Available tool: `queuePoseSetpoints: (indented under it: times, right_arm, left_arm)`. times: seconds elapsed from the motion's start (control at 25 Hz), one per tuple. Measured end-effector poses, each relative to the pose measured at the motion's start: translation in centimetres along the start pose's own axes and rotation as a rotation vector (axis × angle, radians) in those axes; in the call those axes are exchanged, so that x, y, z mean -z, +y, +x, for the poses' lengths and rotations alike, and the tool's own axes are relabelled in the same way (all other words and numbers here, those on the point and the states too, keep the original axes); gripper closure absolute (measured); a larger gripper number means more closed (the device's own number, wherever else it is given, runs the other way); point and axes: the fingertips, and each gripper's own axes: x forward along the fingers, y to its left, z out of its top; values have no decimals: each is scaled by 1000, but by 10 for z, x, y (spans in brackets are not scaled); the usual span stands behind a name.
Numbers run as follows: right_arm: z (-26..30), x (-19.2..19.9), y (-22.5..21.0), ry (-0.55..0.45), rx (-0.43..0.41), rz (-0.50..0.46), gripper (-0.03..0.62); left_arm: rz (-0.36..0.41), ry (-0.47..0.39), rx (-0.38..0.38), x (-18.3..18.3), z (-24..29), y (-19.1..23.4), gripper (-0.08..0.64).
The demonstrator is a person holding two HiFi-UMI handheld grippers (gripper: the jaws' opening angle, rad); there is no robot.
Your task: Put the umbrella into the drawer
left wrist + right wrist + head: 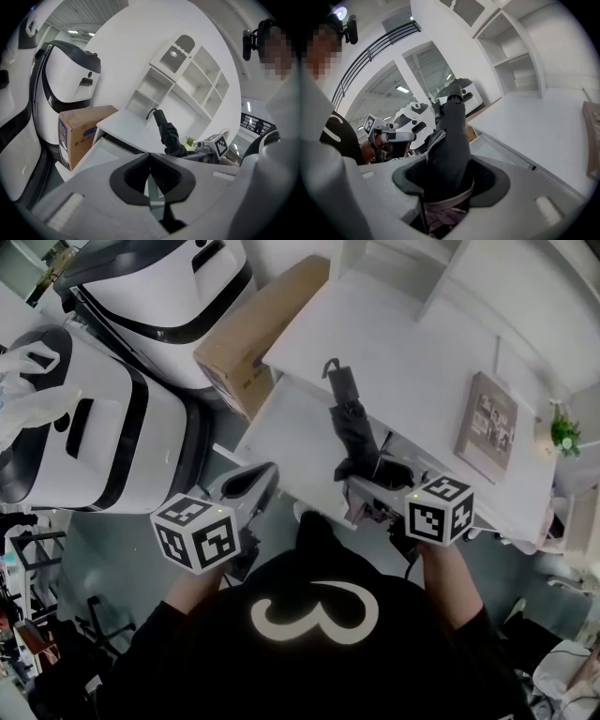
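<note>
umbrella point(352, 432) in right hand-held gripper point(370, 486) over open drawer point(286, 442); left hand-held gripper point(262, 474) closed, empty, near its front edge

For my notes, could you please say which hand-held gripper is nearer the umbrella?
Right: the right hand-held gripper clamps the umbrella; the left hand-held gripper sits apart, leftward.

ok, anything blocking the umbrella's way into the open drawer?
Nothing visible. The right gripper is shut on the umbrella, which hangs by the desk edge next to the open drawer. The part of the drawer's inside that shows looks bare. The left gripper sits at the drawer's front edge, beside the path.
</note>
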Motion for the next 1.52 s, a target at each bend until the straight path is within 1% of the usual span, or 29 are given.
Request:
queuePoseSetpoints:
  times: [0.12, 0.28, 0.48, 0.64, 0.84, 1.04, 1.24, 1.52]
  right_arm:
    - [21, -7, -12, 43, -12, -7, 359]
    - [46, -13, -24, 99, -21, -46, 359]
    - [69, -10, -40, 167, -37, -82, 359]
    - [91, -5, -44, 224, -58, -114, 359]
    - [117, 13, -51, 307, -67, -157, 359]
    - [140, 37, -63, 380, -69, -159, 359]
    - [159, 60, -81, 447, -38, -167, 359]
    - [188, 94, -102, 505, -18, -115, 359]
  left_arm:
    - [-20, 10, -14, -4, 9, 14, 551]
    - [-41, 19, -29, -7, 20, 30, 551]
    - [-64, 15, -52, -10, 33, 44, 551]
    - [-85, 20, -77, -10, 36, 60, 551]
    - [-111, 30, -102, -5, 37, 71, 551]
    - [-146, 39, -133, 5, 36, 89, 551]
    - [-175, 55, -148, 14, 37, 101, 551]
    - [-200, 83, -162, 29, 43, 114, 551]
